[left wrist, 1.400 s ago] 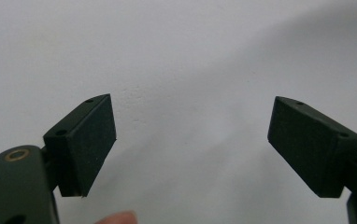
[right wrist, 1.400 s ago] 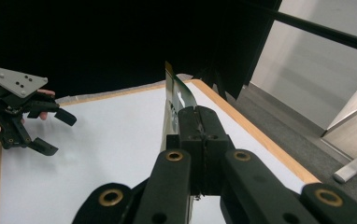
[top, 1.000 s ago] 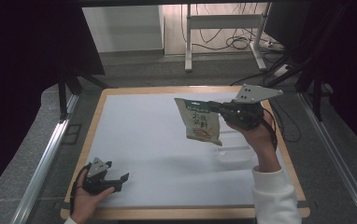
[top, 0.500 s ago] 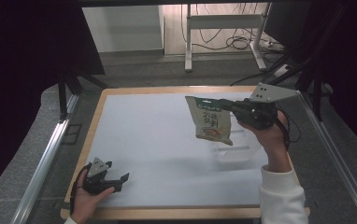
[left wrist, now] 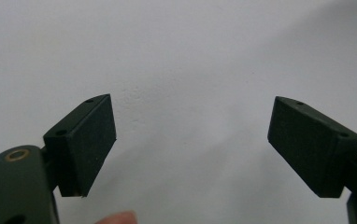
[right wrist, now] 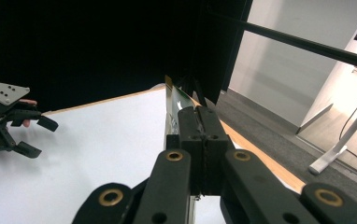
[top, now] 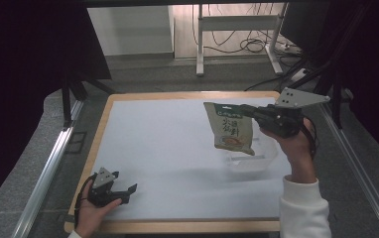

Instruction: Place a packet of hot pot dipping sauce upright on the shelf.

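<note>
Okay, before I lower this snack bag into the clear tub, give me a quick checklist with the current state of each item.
1. Grip on the bag: the right gripper is shut on the top edge of the snack bag, which hangs off the table. Ok.
2. Bag over the clear tub: in the high view its lower end overlaps the tub's left part. Whether it is truly above the opening, cannot tell.
3. Tub empty: nothing visible inside, but the bag hides part of it. Cannot tell.
4. Left gripper out of the way: open, at the table's near left corner, far from the tub. Ok.
5. Path down: nothing between bag and tub. Ok.
</note>
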